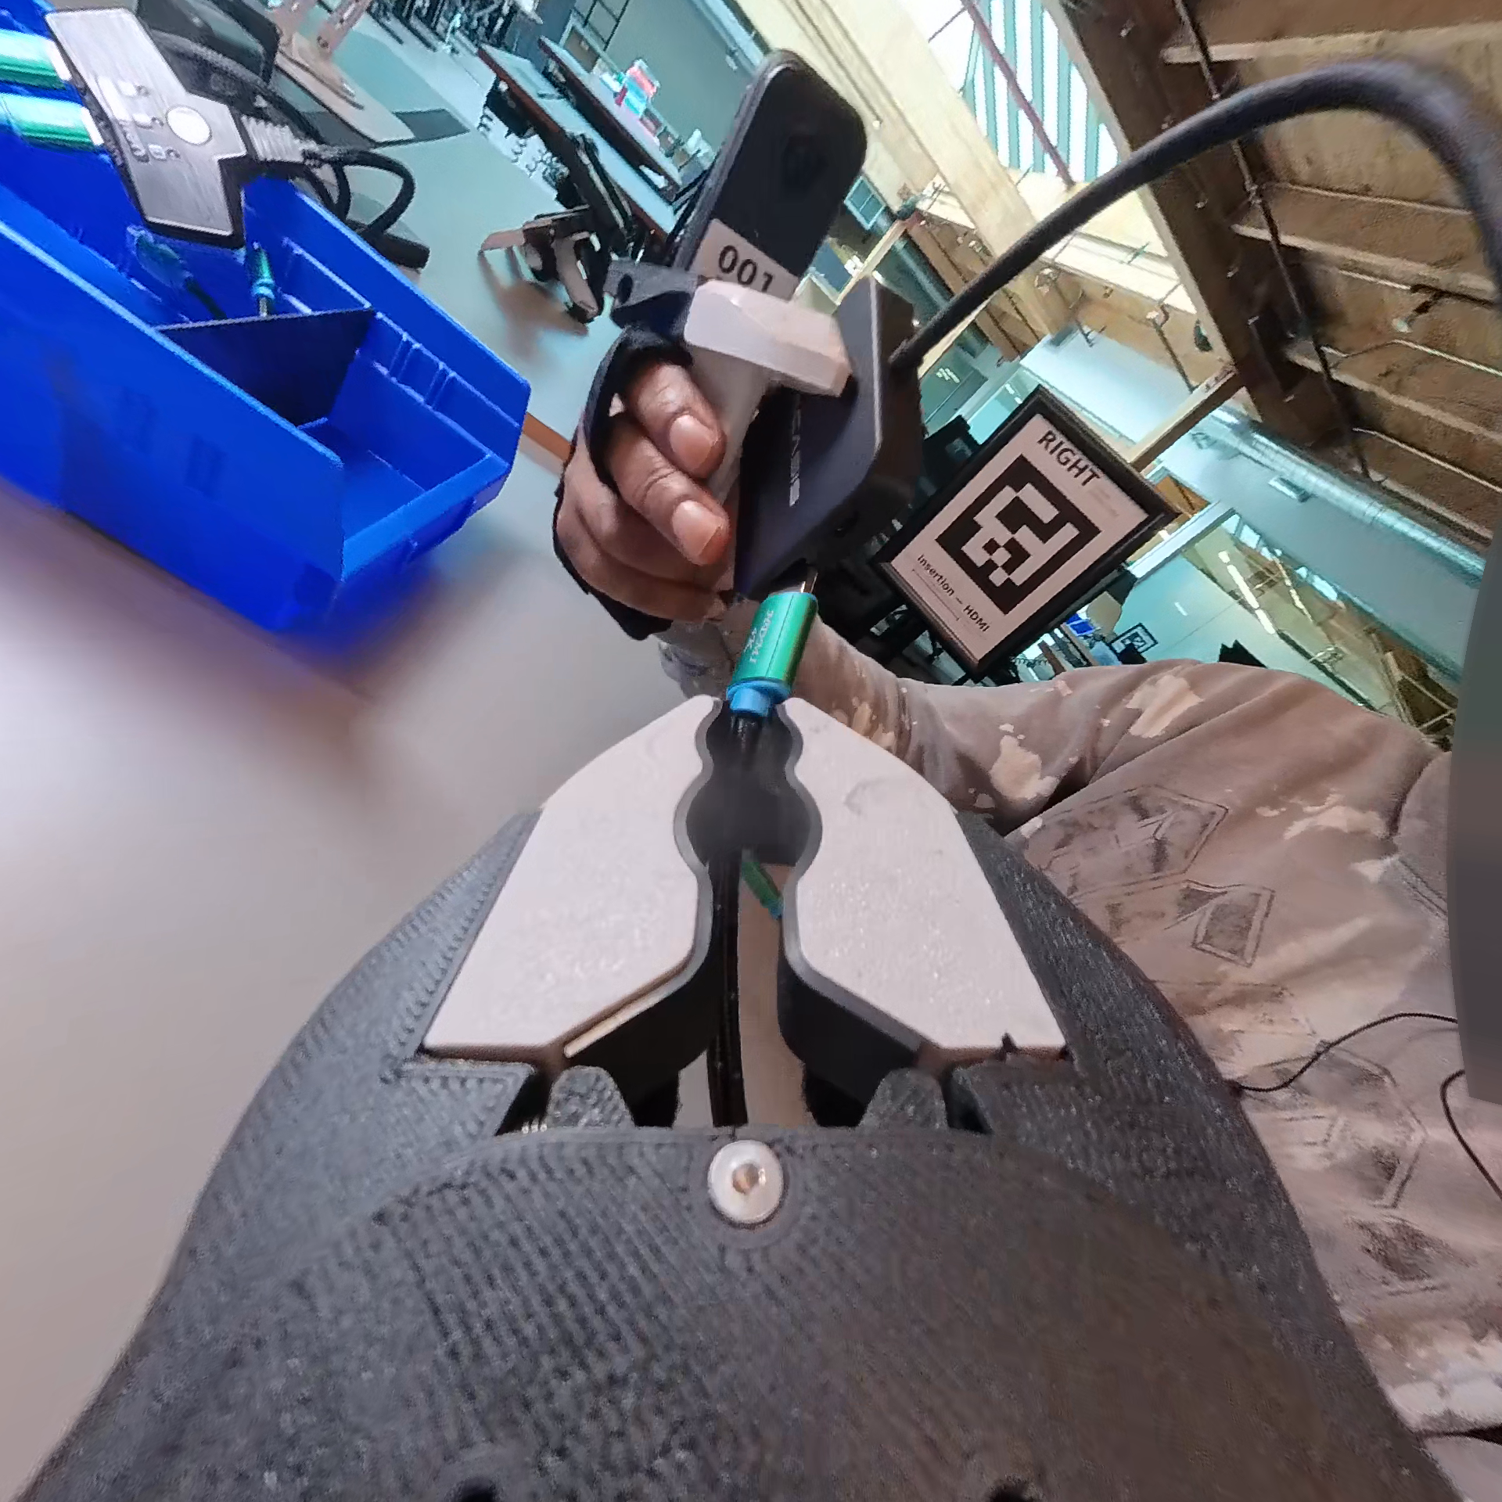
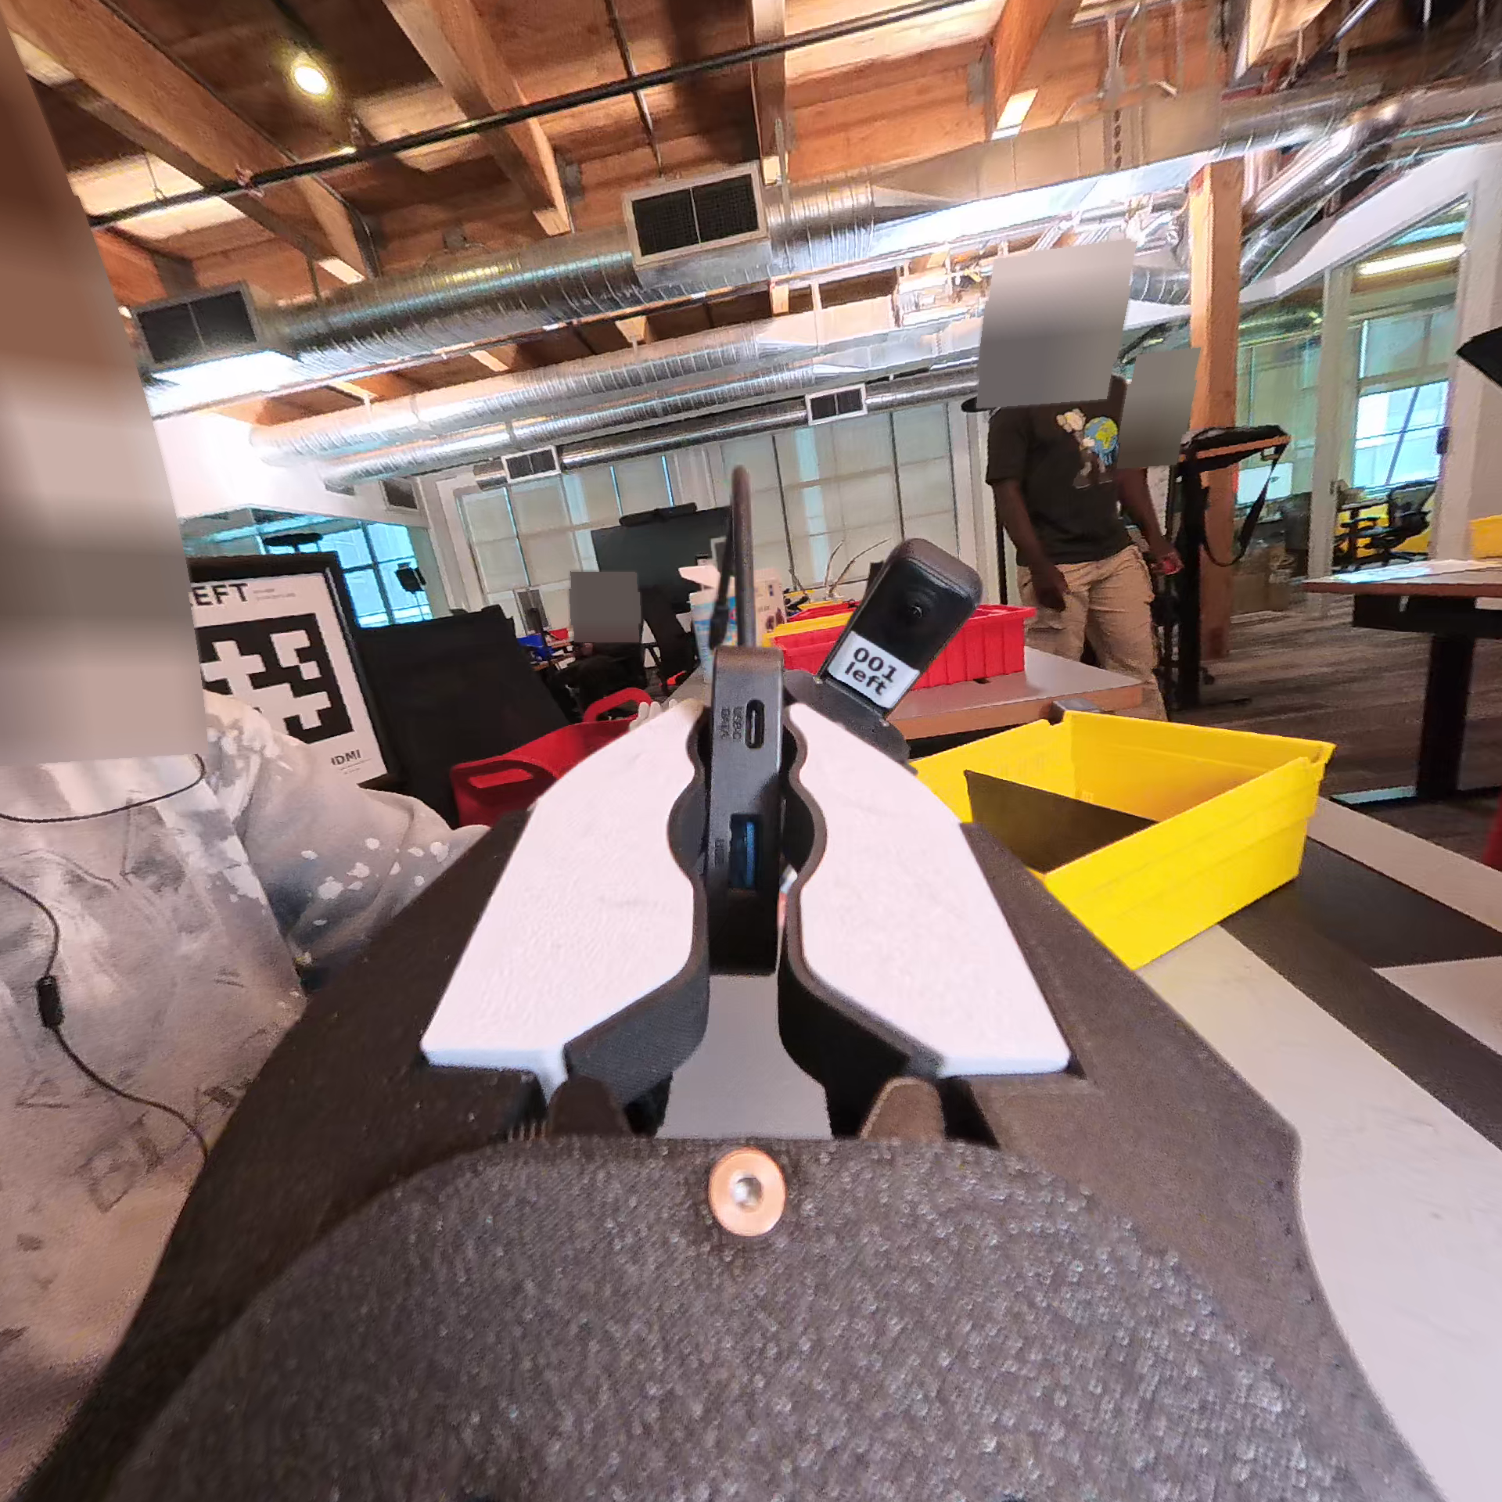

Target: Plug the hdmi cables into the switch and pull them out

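1. Left gripper (image 1: 746, 731) first: jaws nearly closed, pinching the black cable just behind the blue collar of the green HDMI plug (image 1: 770, 642). The plug pokes out past the fingertips.
2. That plug's metal tip meets the edge of the dark switch (image 1: 821, 455), just ahead of the jaws. Whether it is seated, I cannot tell.
3. Handling, I'd judge: the plug is light, rigid and smooth, the cable limp. Gripping by the collar keeps it from bending away.
4. Right gripper (image 2: 741, 813): jaws closed on the switch (image 2: 744, 813), a slim hard box standing upright between the fingers, ports facing the camera. It likely needs a firm squeeze against push and pull.
5. Farther left of the left jaws, a blue bin (image 1: 268, 455) holds another green plug with cable; a silver switch rests on its rim.
6. Right of the right jaws, a yellow bin (image 2: 1178, 861) shows only a dark divider.
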